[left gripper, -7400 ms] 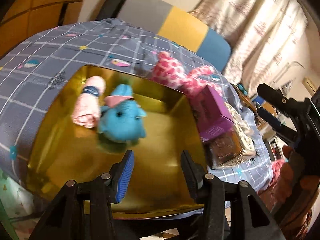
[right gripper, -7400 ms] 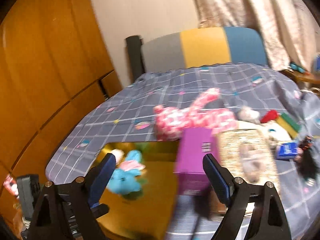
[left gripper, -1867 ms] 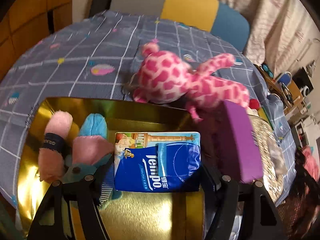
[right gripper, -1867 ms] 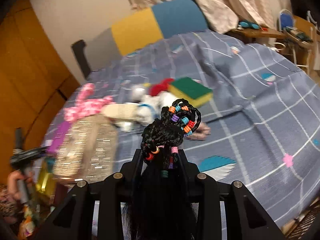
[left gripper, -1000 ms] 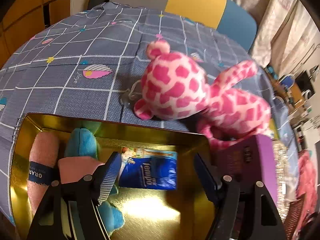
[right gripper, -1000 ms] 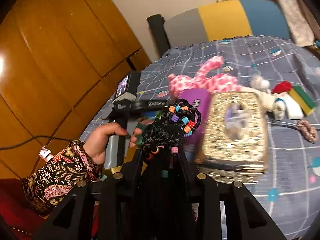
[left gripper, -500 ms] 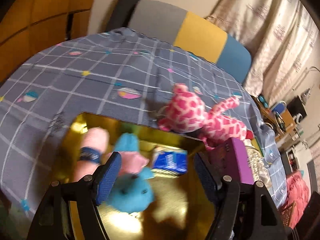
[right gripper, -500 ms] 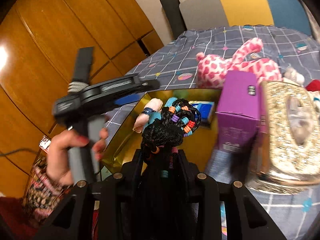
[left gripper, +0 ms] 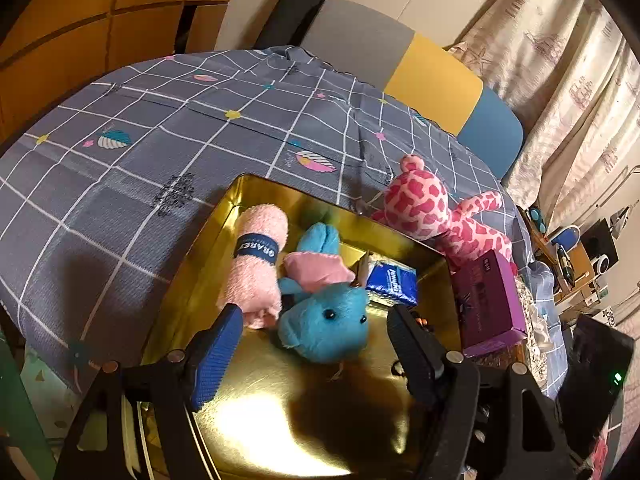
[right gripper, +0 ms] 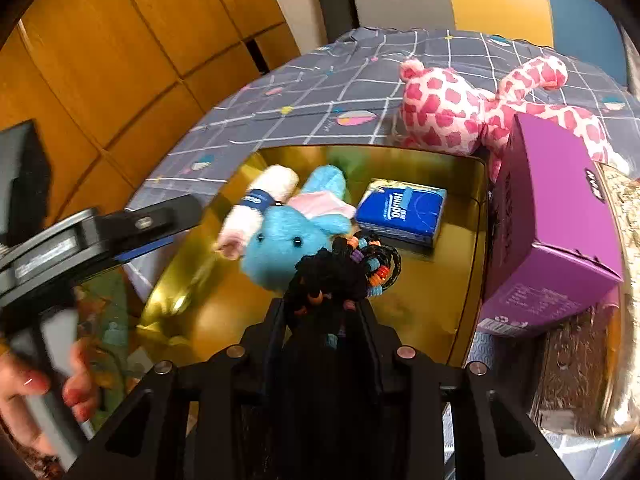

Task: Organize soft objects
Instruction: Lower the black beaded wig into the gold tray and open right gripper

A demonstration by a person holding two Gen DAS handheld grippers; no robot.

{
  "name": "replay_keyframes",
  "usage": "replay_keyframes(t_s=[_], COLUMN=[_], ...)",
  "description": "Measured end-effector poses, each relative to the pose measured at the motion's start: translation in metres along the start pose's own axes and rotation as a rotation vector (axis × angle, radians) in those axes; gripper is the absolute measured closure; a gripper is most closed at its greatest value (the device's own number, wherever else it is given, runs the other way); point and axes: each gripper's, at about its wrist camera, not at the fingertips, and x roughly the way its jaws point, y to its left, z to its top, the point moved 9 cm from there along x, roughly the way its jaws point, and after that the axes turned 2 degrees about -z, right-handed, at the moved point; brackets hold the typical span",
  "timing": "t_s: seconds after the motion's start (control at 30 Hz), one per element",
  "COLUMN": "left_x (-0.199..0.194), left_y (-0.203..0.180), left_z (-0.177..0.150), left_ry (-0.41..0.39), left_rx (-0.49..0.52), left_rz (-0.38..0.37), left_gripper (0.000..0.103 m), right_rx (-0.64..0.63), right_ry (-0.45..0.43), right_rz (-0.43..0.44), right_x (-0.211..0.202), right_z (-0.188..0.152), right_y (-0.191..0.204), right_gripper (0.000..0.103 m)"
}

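The right gripper (right gripper: 326, 312) has its jaws opening around a black bundle of hair ties with coloured beads (right gripper: 344, 272), which still sits between the narrow black fingers (right gripper: 276, 328); the bundle hangs over the shiny gold rectangular tin tray (right gripper: 460, 280); just ahead of it lies a blue plush toy with a pink ear (right gripper: 288, 236), and to the left of that a rolled pink towel with a dark blue band (right gripper: 260, 200); ahead and slightly right lies a blue pack of tissues (right gripper: 404, 212); to the right, outside the tray wall, stands a purple cardboard box (right gripper: 556, 224); beyond it lies a pink spotted plush giraffe (right gripper: 452, 112) on the grey checked bedcover (right gripper: 340, 92); at the left a hand (right gripper: 36, 400) holds the other tool.

The left gripper (left gripper: 316, 340) is spread wide and empty above the same tray's near part; the blue plush lies between and just beyond its blue-padded fingers (left gripper: 218, 344).
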Motion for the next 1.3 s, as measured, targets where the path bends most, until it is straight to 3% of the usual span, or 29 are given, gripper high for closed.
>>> replay_keyframes(t_s=[0.2,0.27,0.37,0.53,0.87,0.97,1.3], left_x=[-0.001,-0.001,-0.001,0.004,0.003,0.003,0.008], left_y=[0.005,0.005,0.005,0.007,-0.006,-0.009,-0.030], left_z=[-0.005,-0.007,-0.011,-0.018,-0.027,-0.029,-0.037], left_ry=[0.001,0.005,0.012,0.025,0.014,0.019,0.046], left_rx=[-0.018,-0.019,-0.021,-0.040,-0.034,-0.027,0.014], left_rz=[-0.008,-0.011,-0.022,-0.031,-0.079,-0.071,-0.068], left_gripper=[0.027,0.027,0.028,0.028,0.029,0.029,0.029], right_rx=[0.010,0.022,0.022,0.019,-0.043,-0.050,-0.026], right_ry=[0.000,-0.024,-0.054,-0.090,-0.150,-0.144,-0.185], right_rz=[-0.075,-0.092,-0.113,-0.095,-0.108,-0.147,-0.143], right_x=[0.023,0.027,0.029,0.010,-0.031,-0.034,-0.070], right_z=[0.007,0.013,0.018,0.017,0.011,0.011,0.014], right_y=[-0.012,-0.018,-0.022,-0.016,-0.001,-0.004,-0.017], right_gripper=[0.066,0.055,0.055,0.047,0.046,0.046,0.045])
